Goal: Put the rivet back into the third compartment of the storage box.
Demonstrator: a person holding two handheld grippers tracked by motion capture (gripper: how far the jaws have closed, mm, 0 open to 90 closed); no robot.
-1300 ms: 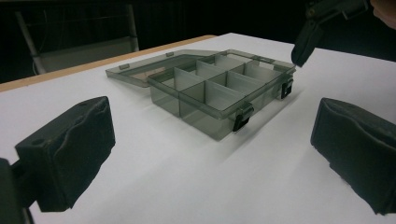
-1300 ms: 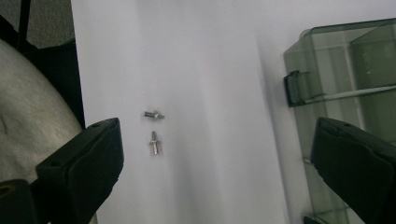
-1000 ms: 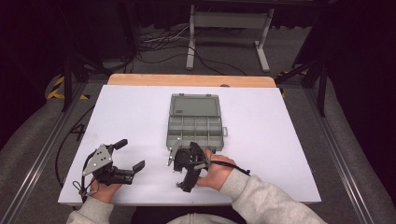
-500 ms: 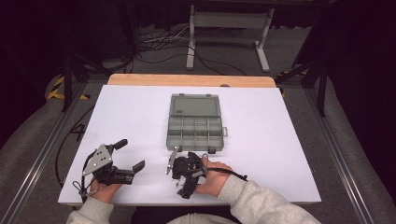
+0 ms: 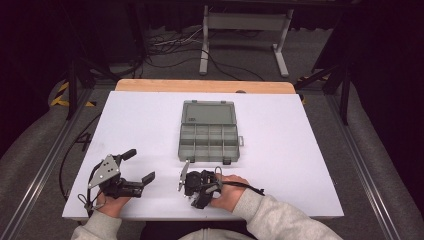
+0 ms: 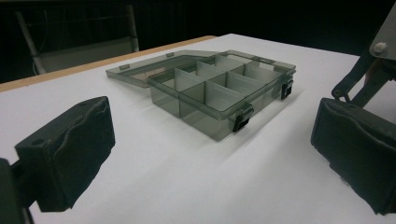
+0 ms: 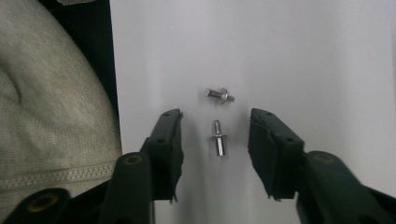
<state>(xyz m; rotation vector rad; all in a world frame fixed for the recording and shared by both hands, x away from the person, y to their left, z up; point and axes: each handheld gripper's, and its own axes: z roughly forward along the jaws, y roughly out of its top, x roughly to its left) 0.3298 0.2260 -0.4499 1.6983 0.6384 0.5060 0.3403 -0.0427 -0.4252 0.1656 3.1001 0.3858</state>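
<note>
Two small metal pins lie on the white table [image 7: 289, 56]. One pin [image 7: 218, 140] lies between the jaws of my right gripper [image 7: 215, 122], and the pads stand apart from it on both sides. Those jaws have just been closing. The other pin [image 7: 220, 95] rests just beyond the fingertips. In the high view my right gripper [image 5: 196, 189] points down at the table near the front edge, below the box. My left gripper [image 5: 140, 165] rests at the front left, open with nothing in it. Its pads [image 6: 70, 144] frame the box from a distance.
A clear grey compartment box [image 5: 209, 156] stands in the middle of the table with its lid [image 5: 208, 113] laid open at the back; its compartments [image 6: 224, 88] look empty. A grey sleeve [image 7: 51, 116] lies left of the right jaws. The table's front edge is close.
The right hand and its gripper have shifted slightly toward the front edge of the table. The left gripper has stayed where it was.
</note>
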